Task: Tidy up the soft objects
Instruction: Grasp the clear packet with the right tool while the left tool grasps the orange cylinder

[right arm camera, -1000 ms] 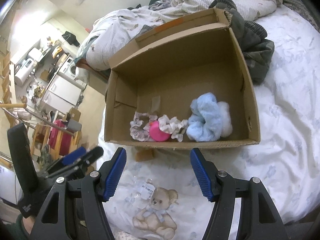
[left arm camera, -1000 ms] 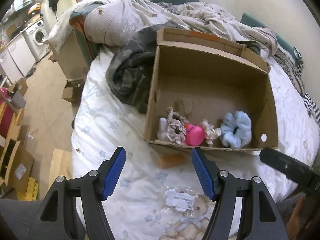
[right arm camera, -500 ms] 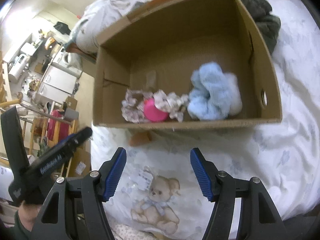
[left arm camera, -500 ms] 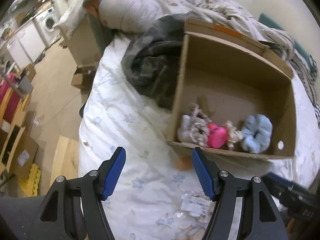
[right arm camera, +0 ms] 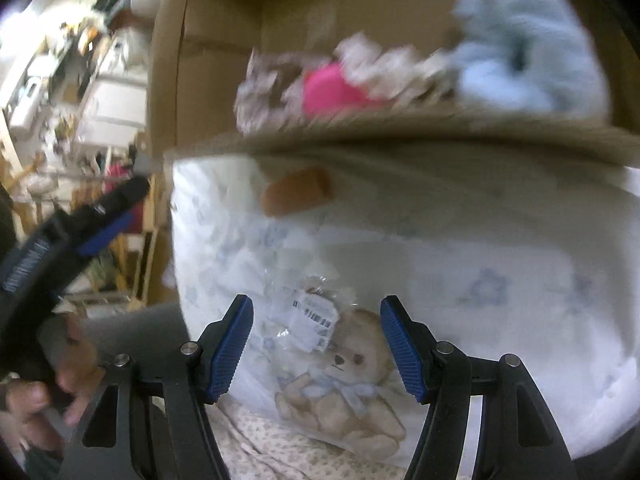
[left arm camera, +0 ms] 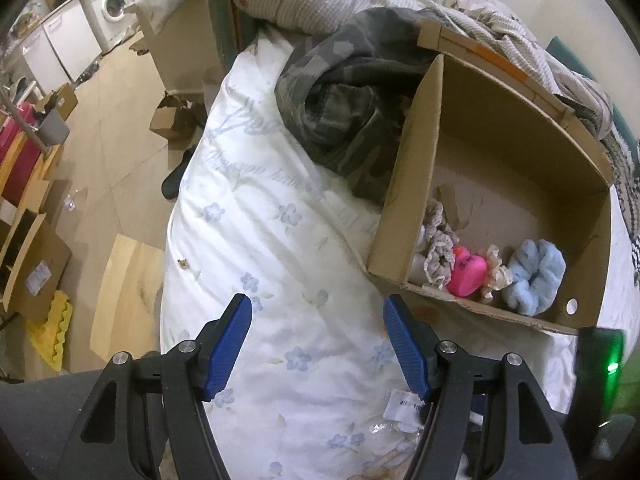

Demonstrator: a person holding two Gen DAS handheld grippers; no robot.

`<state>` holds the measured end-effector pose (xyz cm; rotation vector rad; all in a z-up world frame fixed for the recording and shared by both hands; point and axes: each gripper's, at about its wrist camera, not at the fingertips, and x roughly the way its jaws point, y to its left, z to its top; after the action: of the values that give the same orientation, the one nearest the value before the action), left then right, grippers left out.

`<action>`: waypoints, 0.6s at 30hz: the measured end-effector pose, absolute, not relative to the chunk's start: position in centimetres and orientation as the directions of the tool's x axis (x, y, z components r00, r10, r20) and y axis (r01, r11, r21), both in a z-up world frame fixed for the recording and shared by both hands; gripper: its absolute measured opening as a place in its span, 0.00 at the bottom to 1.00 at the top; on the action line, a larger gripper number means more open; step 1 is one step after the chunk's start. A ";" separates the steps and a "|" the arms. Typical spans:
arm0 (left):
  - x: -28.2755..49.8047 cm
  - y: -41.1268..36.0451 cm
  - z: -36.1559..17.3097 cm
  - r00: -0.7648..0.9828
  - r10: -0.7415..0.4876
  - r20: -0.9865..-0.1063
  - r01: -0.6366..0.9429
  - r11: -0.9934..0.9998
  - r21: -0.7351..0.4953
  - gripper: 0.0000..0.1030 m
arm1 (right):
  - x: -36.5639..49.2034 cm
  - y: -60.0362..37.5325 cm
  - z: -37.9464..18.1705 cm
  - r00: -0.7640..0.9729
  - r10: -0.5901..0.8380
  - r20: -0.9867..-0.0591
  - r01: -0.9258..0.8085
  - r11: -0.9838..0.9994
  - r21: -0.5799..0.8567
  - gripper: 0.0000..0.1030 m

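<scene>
A cardboard box point(left arm camera: 416, 184) lies on the bed and holds a light blue scrunchie point(left arm camera: 534, 276), a pink soft toy point(left arm camera: 466, 274) and floral scrunchies point(left arm camera: 438, 248). The same items show blurred in the right wrist view: blue scrunchie point(right arm camera: 528, 44), pink toy point(right arm camera: 332, 88). A clear packet with a white label point(right arm camera: 316, 316) lies on the quilt, just ahead of my right gripper point(right arm camera: 316, 344), which is open and empty. The packet shows partly in the left wrist view point(left arm camera: 404, 406). My left gripper point(left arm camera: 318, 344) is open and empty over the quilt, left of the box.
A camouflage blanket point(left arm camera: 344, 112) is bunched behind the box's left wall. The quilt has a printed teddy bear point(right arm camera: 344, 384). A small brown piece point(right arm camera: 298, 192) lies below the box's front edge. Boxes and a washing machine point(left arm camera: 114, 4) stand on the floor left.
My left gripper has swung left, so the box now sits at its right. My right gripper has dropped low toward the labelled packet; its view is blurred by motion.
</scene>
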<state>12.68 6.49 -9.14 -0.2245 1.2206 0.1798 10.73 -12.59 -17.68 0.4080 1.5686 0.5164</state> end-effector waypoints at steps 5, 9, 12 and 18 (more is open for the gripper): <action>12.9 6.6 -9.6 0.312 0.000 -0.950 -0.268 0.959 -0.088 0.64 | 10.2 -9.3 -19.2 -0.091 0.496 -0.864 -0.124 0.855 0.504 0.55; 13.1 6.3 -10.1 0.291 -0.029 -0.956 -0.271 0.956 -0.111 0.63 | 9.8 -9.1 -19.8 -0.093 0.478 -0.873 -0.124 0.865 0.487 0.20; 13.1 5.5 -10.8 0.278 -0.045 -0.960 -0.254 0.960 -0.119 0.63 | 9.5 -9.4 -19.2 -0.085 0.479 -0.873 -0.145 0.861 0.487 0.19; 13.2 2.6 -12.5 0.262 -0.073 -0.962 -0.186 0.975 -0.125 0.63 | 8.9 -12.5 -16.9 -0.015 0.465 -0.885 -0.111 0.879 0.464 0.15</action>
<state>13.16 2.64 -12.51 -0.2304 1.3072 0.0777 8.89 -12.47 -16.91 0.2907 1.5232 0.4675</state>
